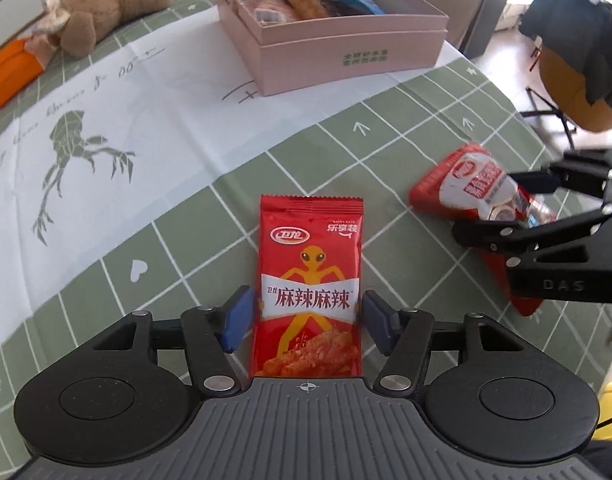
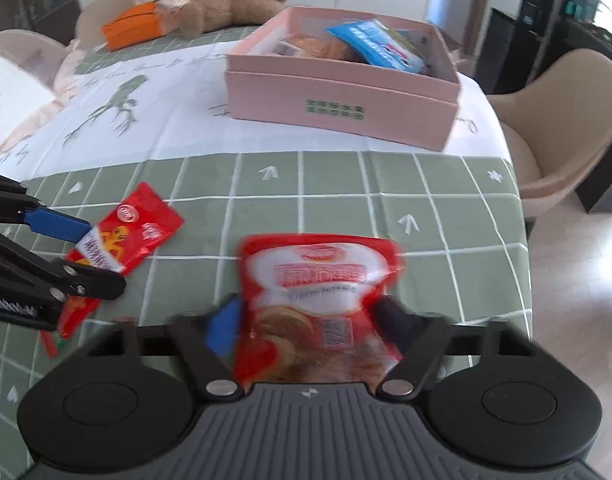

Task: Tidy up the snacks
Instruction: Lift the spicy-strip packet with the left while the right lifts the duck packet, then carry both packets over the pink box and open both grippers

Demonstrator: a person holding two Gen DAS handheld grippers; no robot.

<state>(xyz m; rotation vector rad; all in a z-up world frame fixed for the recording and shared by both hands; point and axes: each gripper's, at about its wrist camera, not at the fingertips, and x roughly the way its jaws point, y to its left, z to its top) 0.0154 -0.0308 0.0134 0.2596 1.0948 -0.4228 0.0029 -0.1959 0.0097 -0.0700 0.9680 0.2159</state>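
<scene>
Between each claw's pads, pinched at the waist: left claw on packet, right claw on pouch, seemingly light, crinkly, slippery.

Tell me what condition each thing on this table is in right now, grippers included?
Left gripper: shut on the alien snack packet.
Alien snack packet: sealed, pinched at both edges.
Right gripper: shut on the red-and-white pouch.
Red-and-white pouch: sealed, blurred by motion.
Pink box: open, no lid on, snacks inside.
Blue packet: lying in the box.
Plush toy: lying on its side.
</scene>
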